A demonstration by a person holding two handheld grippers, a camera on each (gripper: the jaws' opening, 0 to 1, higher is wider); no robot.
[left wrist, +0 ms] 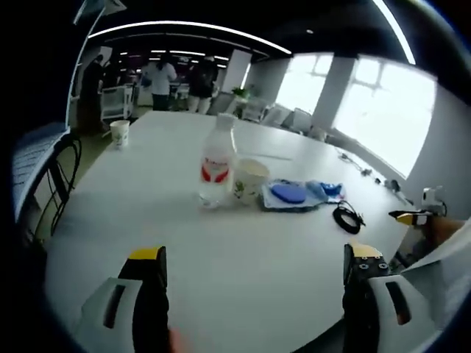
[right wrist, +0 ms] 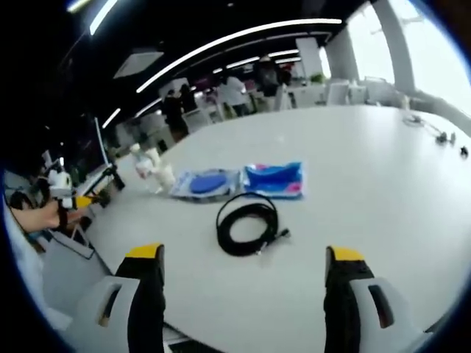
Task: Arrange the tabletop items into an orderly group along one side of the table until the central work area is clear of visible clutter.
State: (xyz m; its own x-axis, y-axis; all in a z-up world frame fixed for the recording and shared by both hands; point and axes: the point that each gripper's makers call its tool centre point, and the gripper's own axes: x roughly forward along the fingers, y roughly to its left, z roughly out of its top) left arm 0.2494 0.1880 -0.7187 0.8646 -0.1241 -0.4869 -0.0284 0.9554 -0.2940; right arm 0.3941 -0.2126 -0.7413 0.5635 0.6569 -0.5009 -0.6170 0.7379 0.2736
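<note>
Left gripper view. We see the left gripper (left wrist: 256, 268) with its jaws spread wide over the near edge of the white table (left wrist: 147, 198); nothing between them, nothing touched. Far across, near the far left edge, a paper cup (left wrist: 119, 132) stands alone. Mid-table, a clear plastic bottle (left wrist: 217, 163) with a red label stands upright; a second paper cup (left wrist: 250, 179) sits just beside it on the right, whether touching we cannot tell. Next along, a flat pouch with a blue disc (left wrist: 288, 194) lies on the table, then a blue packet (left wrist: 327, 189) at its right end. A coiled black cable (left wrist: 347, 218) lies near the right edge. At that edge the other gripper's yellow tip (left wrist: 412, 217) comes in.

Right gripper view. At the left edge we see a hand (right wrist: 44, 215) holding the left gripper, yellow-tipped. The bottle and the cup show small near the table's left edge. Right of them the pouch with the blue disc (right wrist: 206, 183) and the blue packet (right wrist: 274, 179) lie side by side. The black cable coil (right wrist: 248, 224) lies nearer to us, apart from both. The right gripper (right wrist: 244, 268) has jaws wide apart, empty, above bare table at the near edge. People stand beyond the table's far edge.
</note>
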